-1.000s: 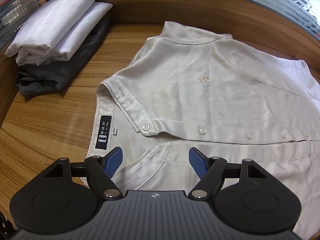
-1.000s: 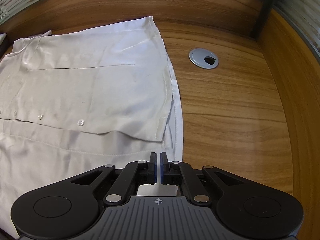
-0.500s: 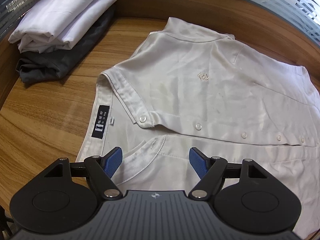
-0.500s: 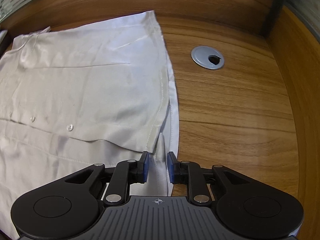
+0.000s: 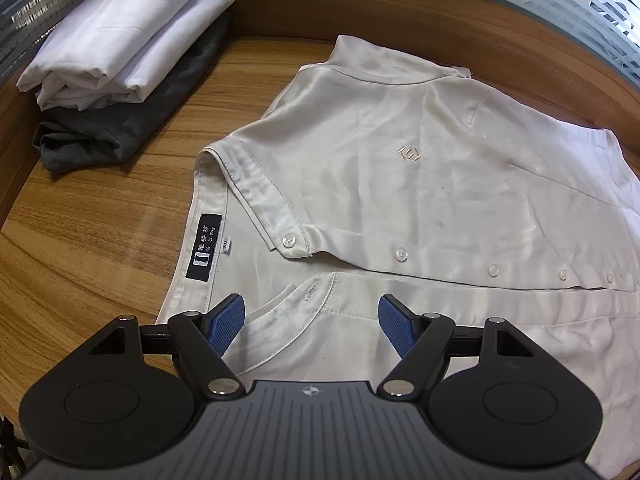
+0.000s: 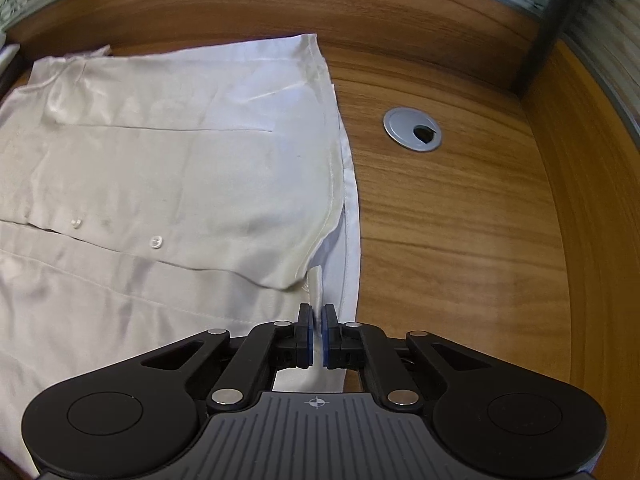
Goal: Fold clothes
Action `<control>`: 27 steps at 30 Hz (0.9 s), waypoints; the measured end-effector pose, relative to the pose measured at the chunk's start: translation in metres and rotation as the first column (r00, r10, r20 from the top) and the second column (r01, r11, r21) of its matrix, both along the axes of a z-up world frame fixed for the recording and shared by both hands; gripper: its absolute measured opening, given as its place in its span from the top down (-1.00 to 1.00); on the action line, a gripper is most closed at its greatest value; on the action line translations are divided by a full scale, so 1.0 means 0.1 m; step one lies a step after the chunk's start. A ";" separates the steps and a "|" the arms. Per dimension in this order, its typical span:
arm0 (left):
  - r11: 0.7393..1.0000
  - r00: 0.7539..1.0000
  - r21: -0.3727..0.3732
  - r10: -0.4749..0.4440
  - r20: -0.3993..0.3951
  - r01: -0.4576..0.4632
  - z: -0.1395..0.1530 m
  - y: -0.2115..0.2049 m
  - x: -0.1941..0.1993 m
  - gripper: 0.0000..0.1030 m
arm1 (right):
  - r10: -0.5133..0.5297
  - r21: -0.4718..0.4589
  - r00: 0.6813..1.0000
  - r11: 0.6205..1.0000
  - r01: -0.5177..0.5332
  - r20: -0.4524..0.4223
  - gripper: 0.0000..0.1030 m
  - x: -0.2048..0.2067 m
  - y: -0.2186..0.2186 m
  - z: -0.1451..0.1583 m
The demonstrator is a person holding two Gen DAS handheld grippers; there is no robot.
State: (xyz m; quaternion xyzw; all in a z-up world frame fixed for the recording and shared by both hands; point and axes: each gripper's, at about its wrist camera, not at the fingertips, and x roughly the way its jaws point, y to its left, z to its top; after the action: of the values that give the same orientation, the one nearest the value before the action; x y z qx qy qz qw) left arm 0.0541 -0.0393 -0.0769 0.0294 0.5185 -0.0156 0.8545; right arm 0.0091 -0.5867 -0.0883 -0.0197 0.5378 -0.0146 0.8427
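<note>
a cream shirt (image 5: 400, 184) lies spread flat on the wooden desk (image 5: 92, 240), collar at the left and hem at the right, one front panel folded over the other. the left gripper (image 5: 311, 322) hovers over the near collar with its jaws wide apart and nothing between them; the right gripper (image 6: 316, 334) has just closed, clamped on a small fold of the shirt's near hem corner. a stack of folded clothes (image 5: 116, 40) sits at the far left, and a grommet (image 6: 413, 129) lies right of the hem.
</note>
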 end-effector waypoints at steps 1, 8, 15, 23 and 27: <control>1.000 1.000 0.002 -0.001 0.001 0.001 0.00 0.01 0.00 -0.54 | -0.007 0.001 1.000 1.000 0.007 0.006 0.88 -0.05 0.01 0.03; 0.999 1.000 0.031 -0.018 0.006 0.018 -0.06 0.08 0.01 -0.55 | -0.059 0.015 0.997 0.998 0.058 0.049 0.88 -0.34 0.17 0.23; 0.996 0.997 0.047 -0.082 0.005 0.082 -0.19 0.15 0.13 -0.54 | -0.092 -0.010 0.994 0.996 0.092 0.059 0.88 -0.39 0.23 0.27; 0.996 0.995 0.005 -0.086 -0.050 0.087 -0.36 0.22 0.25 -0.29 | -0.102 -0.044 0.993 0.993 0.105 0.058 0.88 -0.34 0.24 0.28; 0.995 0.994 -0.029 -0.098 -0.042 0.097 -0.34 0.21 0.21 0.08 | -0.110 -0.056 0.992 0.992 0.114 0.062 0.88 -0.32 0.23 0.29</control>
State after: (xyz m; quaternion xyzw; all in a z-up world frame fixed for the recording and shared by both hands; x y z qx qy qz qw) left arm 0.0746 -0.0183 -0.1112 0.0429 0.5347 -0.0647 0.8414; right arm -0.0233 -0.5639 -0.0595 -0.0139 0.5126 -0.0784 0.8550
